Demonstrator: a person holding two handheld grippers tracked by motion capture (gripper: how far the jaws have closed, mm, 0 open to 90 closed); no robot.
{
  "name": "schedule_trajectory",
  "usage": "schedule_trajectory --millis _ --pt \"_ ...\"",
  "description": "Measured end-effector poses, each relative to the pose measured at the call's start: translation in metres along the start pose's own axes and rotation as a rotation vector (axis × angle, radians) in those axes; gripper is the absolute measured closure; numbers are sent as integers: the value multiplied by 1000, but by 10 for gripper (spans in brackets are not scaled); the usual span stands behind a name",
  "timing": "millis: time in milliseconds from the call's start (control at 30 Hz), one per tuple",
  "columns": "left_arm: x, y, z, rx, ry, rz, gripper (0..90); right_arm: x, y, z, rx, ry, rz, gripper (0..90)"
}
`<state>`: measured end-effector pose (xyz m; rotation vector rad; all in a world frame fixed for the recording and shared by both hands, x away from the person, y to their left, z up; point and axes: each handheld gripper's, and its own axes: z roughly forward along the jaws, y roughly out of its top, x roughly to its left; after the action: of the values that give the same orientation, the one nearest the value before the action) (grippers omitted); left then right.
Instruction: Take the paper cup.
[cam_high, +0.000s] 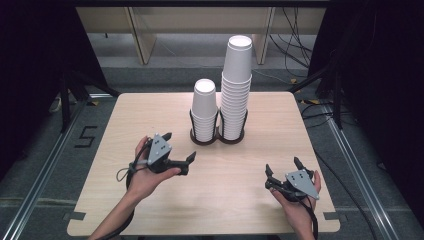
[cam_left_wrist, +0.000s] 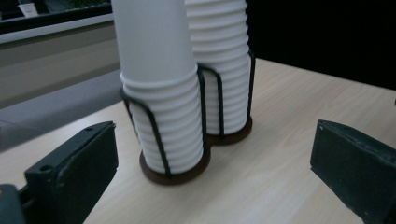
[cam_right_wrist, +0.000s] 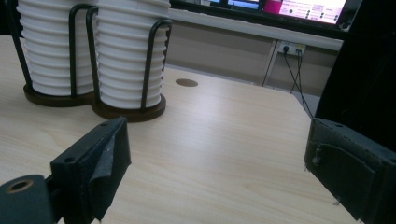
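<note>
Two stacks of white paper cups stand in a black wire holder (cam_high: 218, 138) at the middle of the wooden table (cam_high: 150, 110): a short stack (cam_high: 204, 107) on the left and a tall stack (cam_high: 236, 85) on the right. My left gripper (cam_high: 179, 146) is held in front of the short stack, apart from it, open and empty. In the left gripper view the short stack (cam_left_wrist: 159, 84) and tall stack (cam_left_wrist: 224, 56) rise beyond the wide-apart jaws of the left gripper (cam_left_wrist: 212, 140). My right gripper (cam_high: 283, 166) rests near the front right, open and empty. In its own view the right gripper (cam_right_wrist: 217, 144) faces the holder (cam_right_wrist: 128, 109).
Light wooden panels (cam_high: 145, 35) stand behind the table. Cables (cam_high: 295, 45) trail over the floor at the back right. Dark stand legs (cam_high: 65, 100) flank the table on the left. A small round dark mark (cam_right_wrist: 187, 82) lies on the tabletop beyond the holder.
</note>
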<state>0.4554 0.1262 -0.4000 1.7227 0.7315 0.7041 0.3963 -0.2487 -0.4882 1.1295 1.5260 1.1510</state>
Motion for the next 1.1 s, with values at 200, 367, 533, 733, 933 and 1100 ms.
schedule_trajectory --millis 200,367,533,733,933,1100 --pt "7 44 27 -6 -25 33 10 -3 6 5 -20 10 -2 80" --pt "10 85 52 18 -70 48 12 -1 9 7 -5 12 28 80" --pt "15 121 76 44 -104 71 13 -3 16 10 -10 15 12 78" --pt "21 143 103 90 -142 35 16 -12 40 19 -38 15 41 77" --pt "27 148 130 128 -175 -24 16 -31 90 35 -91 57 76 79" --pt "25 146 145 149 -170 -30 19 -35 150 56 -95 154 110 80"
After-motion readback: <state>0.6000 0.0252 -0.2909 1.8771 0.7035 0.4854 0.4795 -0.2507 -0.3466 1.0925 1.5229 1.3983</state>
